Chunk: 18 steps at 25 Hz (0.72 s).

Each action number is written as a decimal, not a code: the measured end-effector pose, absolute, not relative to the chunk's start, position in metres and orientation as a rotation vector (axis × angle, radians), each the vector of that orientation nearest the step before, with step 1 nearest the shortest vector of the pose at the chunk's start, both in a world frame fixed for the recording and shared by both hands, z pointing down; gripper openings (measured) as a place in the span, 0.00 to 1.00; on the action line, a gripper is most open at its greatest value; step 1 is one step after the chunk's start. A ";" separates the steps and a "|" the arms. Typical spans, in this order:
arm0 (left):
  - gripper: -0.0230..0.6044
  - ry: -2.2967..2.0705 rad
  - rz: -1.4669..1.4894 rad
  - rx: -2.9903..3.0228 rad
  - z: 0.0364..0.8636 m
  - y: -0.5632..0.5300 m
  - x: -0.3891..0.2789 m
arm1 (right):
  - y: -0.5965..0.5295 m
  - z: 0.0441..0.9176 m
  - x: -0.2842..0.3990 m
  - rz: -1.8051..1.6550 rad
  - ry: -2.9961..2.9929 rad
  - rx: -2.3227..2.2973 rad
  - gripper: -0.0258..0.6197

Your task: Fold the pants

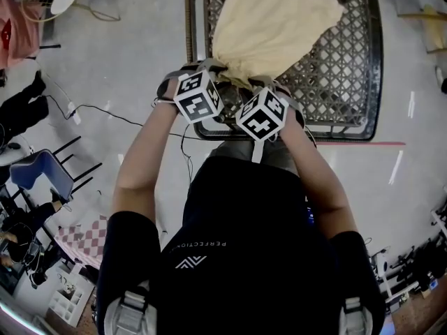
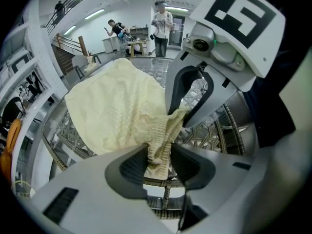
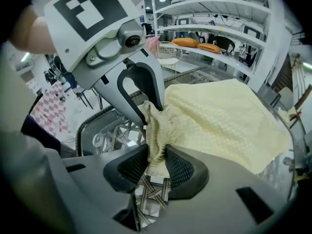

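Pale yellow pants (image 1: 269, 23) lie spread on a dark woven-lattice table (image 1: 349, 82), gathered to a bunch at the near edge. My left gripper (image 1: 209, 72) and right gripper (image 1: 269, 86) sit side by side at that bunch, marker cubes up. In the left gripper view the ribbed waistband (image 2: 158, 150) is pinched between the dark pads (image 2: 134, 167) of my left gripper (image 2: 159, 165). In the right gripper view the same waistband (image 3: 155, 145) is squeezed by my right gripper (image 3: 157, 167). Each view shows the other gripper just beyond, clamped on the cloth.
The table's near rim (image 1: 279, 137) runs just ahead of the person's arms. A blue chair (image 1: 38, 173) and checked cloth (image 1: 84, 239) stand on the floor to the left. People (image 2: 161, 26) stand at a far bench; shelves (image 3: 214, 13) rise behind the table.
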State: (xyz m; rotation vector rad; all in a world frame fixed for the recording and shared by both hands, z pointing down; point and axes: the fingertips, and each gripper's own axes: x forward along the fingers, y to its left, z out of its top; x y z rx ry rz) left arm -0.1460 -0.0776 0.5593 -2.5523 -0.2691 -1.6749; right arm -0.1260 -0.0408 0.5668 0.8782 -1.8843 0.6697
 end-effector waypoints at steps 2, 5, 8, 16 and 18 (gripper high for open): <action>0.24 -0.280 -1.709 -2.550 0.558 -0.078 -0.146 | -0.041 0.564 -0.127 0.747 -1.912 0.870 0.21; 0.19 -0.324 -1.757 -2.561 0.555 -0.075 -0.147 | -0.042 0.555 -0.128 0.810 -1.940 0.857 0.16; 0.17 -0.390 -1.811 -2.572 0.551 -0.065 -0.148 | -0.033 0.551 -0.128 0.826 -1.934 0.793 0.15; 0.16 -0.552 -1.883 -2.653 0.529 -0.023 -0.145 | 0.010 0.528 -0.123 0.969 -1.942 0.600 0.15; 0.16 -0.608 -1.868 -2.666 0.520 -0.011 -0.142 | 0.019 0.517 -0.121 0.984 -1.953 0.556 0.15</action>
